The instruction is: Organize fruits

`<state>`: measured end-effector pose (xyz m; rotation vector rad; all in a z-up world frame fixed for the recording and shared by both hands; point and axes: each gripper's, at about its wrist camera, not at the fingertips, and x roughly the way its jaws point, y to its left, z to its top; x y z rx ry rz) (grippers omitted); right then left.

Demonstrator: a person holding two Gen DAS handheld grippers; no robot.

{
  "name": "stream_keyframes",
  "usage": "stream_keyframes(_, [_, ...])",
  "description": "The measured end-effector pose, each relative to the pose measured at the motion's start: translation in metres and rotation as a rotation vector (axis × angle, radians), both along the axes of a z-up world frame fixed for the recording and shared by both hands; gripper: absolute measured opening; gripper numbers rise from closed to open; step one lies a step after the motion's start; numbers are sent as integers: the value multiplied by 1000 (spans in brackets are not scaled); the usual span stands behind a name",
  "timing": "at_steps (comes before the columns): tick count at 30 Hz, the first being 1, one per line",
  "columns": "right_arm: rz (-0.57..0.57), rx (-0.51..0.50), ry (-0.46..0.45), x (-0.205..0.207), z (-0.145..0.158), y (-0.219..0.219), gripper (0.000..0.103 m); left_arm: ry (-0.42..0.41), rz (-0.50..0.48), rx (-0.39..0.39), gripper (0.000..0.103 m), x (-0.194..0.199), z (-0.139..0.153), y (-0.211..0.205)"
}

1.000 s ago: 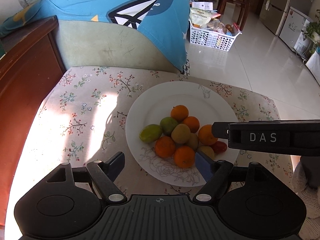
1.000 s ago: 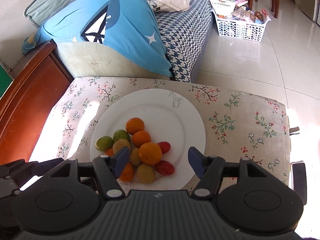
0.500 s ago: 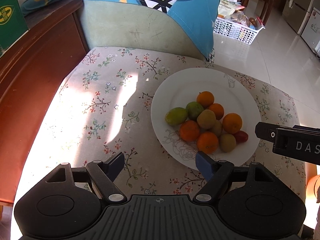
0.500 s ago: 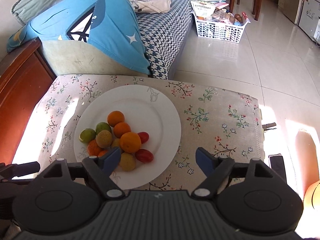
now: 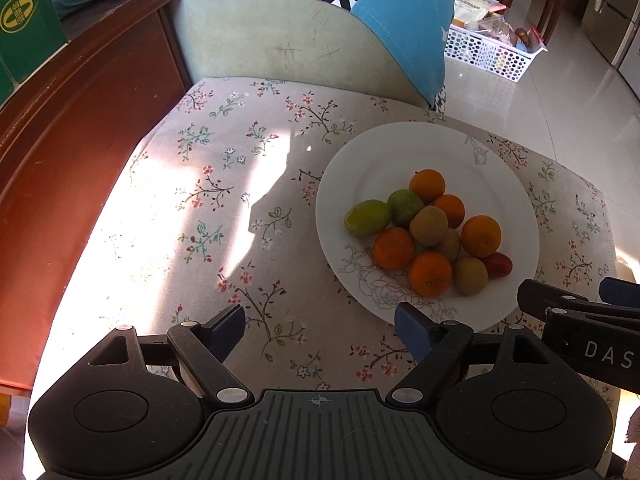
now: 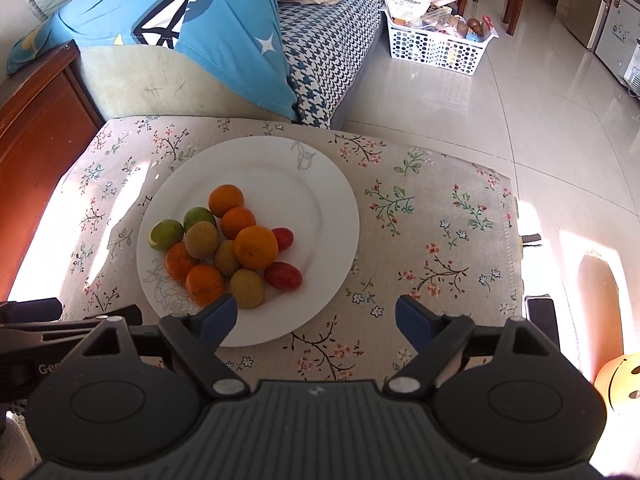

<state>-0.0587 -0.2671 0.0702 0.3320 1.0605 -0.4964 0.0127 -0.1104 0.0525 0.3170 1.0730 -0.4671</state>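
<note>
I have pulled both grippers back and up from the round white plate (image 6: 332,200); the mixed pile of small fruits (image 6: 228,254) sits gathered on it. Left gripper (image 5: 320,326) and right gripper (image 6: 316,318) hang spread, empty. Task looks near done.

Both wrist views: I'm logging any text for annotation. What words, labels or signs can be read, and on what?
"DAS": white letters on the right gripper body, cut off by the edge of the left wrist view.
"Gen": start of a word on the left gripper body, the rest hidden.
Green box: a yellow oval logo, characters too blurred to read.
Packets in the white basket: print too small to read.
</note>
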Motion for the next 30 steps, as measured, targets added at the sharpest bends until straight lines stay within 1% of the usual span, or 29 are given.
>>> stream_keyframes(5, [-12,-10,23,3,-5,1,87,-10,2,21,88,1,-2,-2])
stream_keyframes(16, [9,-33,33,8,-8,8,87,-35,17,55,88,5,-4,-3])
stream_keyframes(30, [25,-20,50,11,-13,11,87,-47,18,85,88,7,-6,-2])
